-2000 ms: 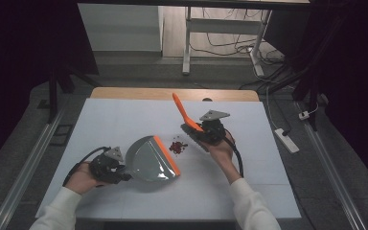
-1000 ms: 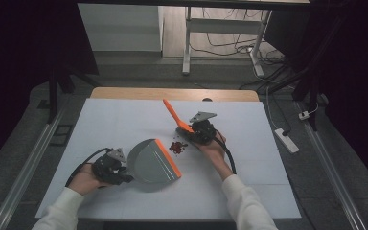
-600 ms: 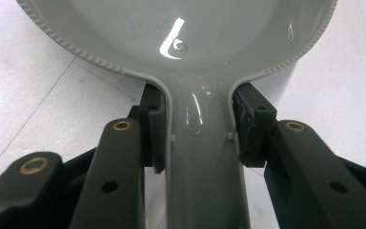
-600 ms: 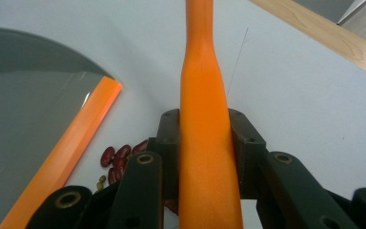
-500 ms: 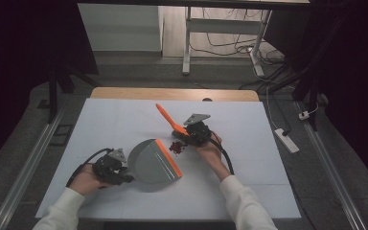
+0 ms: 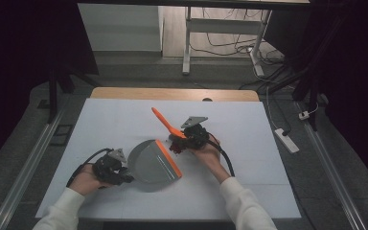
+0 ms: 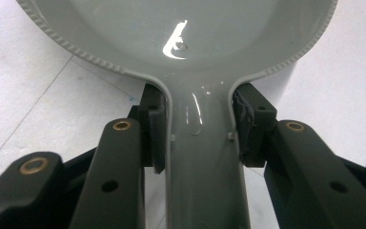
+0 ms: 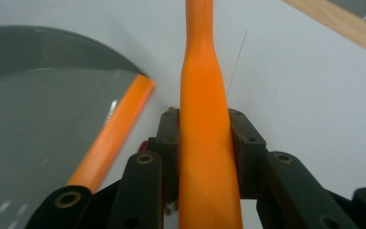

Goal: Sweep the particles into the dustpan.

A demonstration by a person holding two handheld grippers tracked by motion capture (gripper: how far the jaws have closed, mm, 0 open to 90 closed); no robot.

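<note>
A grey dustpan (image 6: pixel 148 165) with an orange lip (image 6: pixel 168 158) lies on the white table. My left gripper (image 6: pixel 124 173) is shut on its handle (image 7: pixel 202 162), with the pan's bowl (image 7: pixel 181 28) just ahead of the jaws. My right gripper (image 6: pixel 189 139) is shut on the orange handle (image 6: pixel 162 120) of a brush, which slants up and to the far left. The brush head is hidden under the gripper. Small dark red bits (image 6: pixel 176 147) lie between the lip and the right gripper. In the right gripper view the handle (image 8: pixel 205 119) runs up between the jaws and the dustpan (image 8: pixel 43 119) sits to the left.
A white sheet covers the table (image 6: pixel 100 120), with a bare wooden strip (image 6: pixel 172 93) along the far edge. A power strip (image 6: pixel 285 140) lies on the floor to the right. Metal rails (image 6: pixel 24 167) run along the floor on both sides.
My right gripper has carried the brush left and nearer, down to the red bits at the dustpan's lip. The left gripper and dustpan have hardly moved.
</note>
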